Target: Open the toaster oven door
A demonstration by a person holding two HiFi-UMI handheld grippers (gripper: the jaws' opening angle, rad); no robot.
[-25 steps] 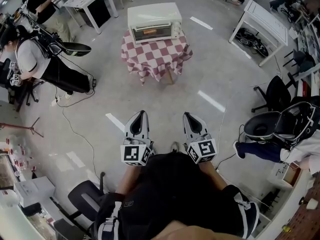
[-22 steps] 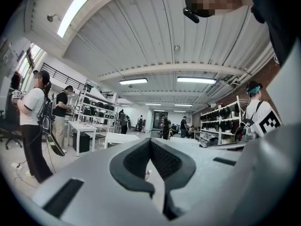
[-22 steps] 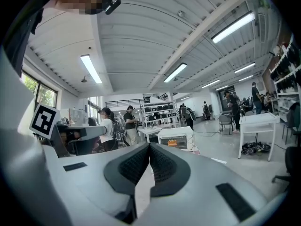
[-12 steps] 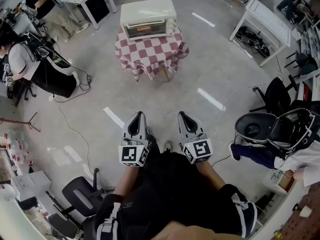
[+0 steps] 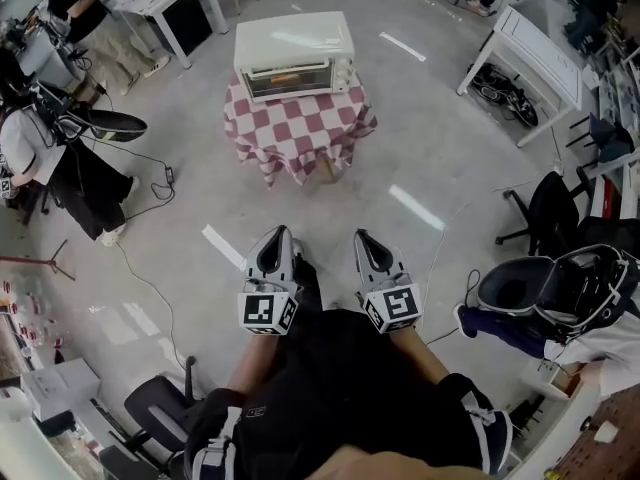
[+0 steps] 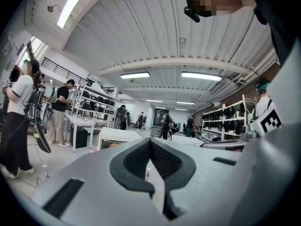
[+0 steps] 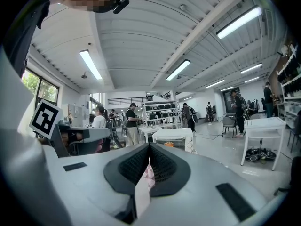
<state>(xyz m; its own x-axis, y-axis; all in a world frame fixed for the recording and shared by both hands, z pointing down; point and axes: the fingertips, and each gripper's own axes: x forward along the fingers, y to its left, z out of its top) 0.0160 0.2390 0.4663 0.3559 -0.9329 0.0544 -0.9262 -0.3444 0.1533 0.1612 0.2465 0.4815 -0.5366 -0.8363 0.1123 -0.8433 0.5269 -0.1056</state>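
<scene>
Grey concrete floor (image 5: 440, 148) is filling most of the head view. A bystander in a white top and black trousers (image 5: 45, 158) is standing at its left edge, closer to that edge than a second ago.

Ahead of the wearer, a round table (image 5: 300, 133) draped in a red-and-white checked cloth is carrying the toaster oven (image 5: 293, 38). Both are now showing a little further left and slightly larger in the head view than a second ago. The cream oven is sitting on the far part of the cloth, with its glass door (image 5: 288, 78) facing the wearer and shut flat against the front. Something orange is glowing behind the glass. In the left gripper view the oven (image 6: 117, 138) is appearing just left of the jaws. In the right gripper view it (image 7: 173, 138) is standing just right of them, well apart from both.

Near the wearer's body, the left gripper (image 5: 283, 230) and the right gripper (image 5: 362, 236) are pointing forward side by side over bare floor, keeping the same pose as before. The left gripper (image 6: 150, 145) is holding its jaws pressed together with nothing between them. The right gripper (image 7: 149, 149) is likewise fully closed and empty, with only the checked cloth far off showing through the slit.
</scene>
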